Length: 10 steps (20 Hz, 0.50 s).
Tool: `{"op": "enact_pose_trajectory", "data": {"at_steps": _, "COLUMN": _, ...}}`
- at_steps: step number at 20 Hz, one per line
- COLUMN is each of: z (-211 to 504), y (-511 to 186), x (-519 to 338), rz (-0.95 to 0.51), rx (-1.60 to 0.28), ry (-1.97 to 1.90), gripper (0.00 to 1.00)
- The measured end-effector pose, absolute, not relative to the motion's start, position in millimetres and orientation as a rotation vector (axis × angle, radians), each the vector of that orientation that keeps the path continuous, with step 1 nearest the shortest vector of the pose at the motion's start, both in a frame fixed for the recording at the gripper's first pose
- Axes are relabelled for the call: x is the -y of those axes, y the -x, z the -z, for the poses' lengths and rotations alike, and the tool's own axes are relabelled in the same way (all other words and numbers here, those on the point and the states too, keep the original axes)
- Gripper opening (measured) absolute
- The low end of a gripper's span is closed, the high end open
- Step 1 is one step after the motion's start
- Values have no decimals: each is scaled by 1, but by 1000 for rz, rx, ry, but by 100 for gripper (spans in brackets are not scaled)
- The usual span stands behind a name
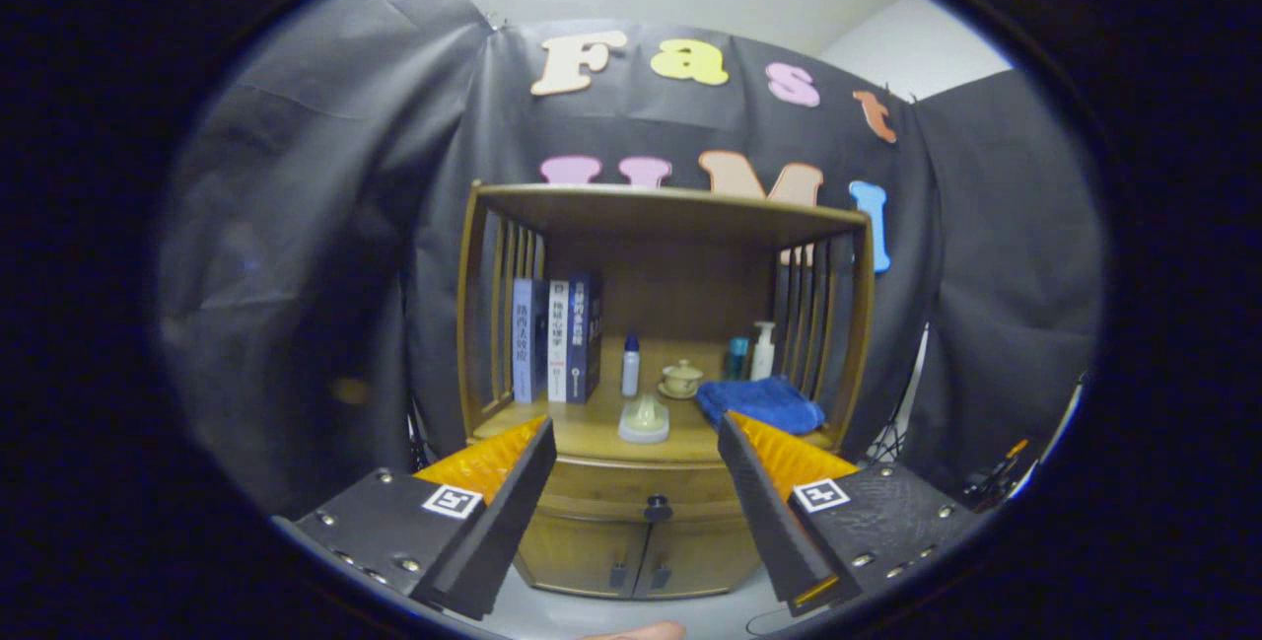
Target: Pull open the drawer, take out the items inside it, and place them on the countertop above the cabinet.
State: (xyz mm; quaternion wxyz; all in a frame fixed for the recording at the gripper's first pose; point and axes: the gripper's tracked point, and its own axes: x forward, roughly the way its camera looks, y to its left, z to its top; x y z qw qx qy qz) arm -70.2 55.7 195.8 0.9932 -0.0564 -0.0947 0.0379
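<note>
Open fingers face a small wooden cabinet whose drawer is shut.

Nearest, low in the frame, the gripper (pixel 636 443) has its fingers spread wide with nothing between them. Just beyond and between them, at lower centre, is the drawer (pixel 641 484) with a small dark knob (pixel 658 509); two doors (pixel 641 553) sit below it. The knob looks the only place to take hold: small, hard and likely slippery, so it probably needs a centred pinch and a straight pull. The wooden drawer should slide stiffly but lightly. What it holds is hidden. Above it, mid-frame, the bench (pixel 592 433) carries books (pixel 559 339), a bottle (pixel 630 365), a cup (pixel 681 377), a pale dish (pixel 644 419) and a blue cloth (pixel 761 401), leaving little free room.
</note>
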Motion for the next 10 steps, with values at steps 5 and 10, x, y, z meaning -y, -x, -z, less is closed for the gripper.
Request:
{"op": "enact_pose_trajectory", "data": {"at_steps": 5, "z": -199, "y": 96, "x": -52, "rz": -47, "rx": 205, "ry": 128, "gripper": 99}}
{"op": "enact_pose_trajectory", "data": {"at_steps": 10, "z": -186, "y": 90, "x": -56, "rz": -65, "rx": 177, "ry": 93, "gripper": 99}}
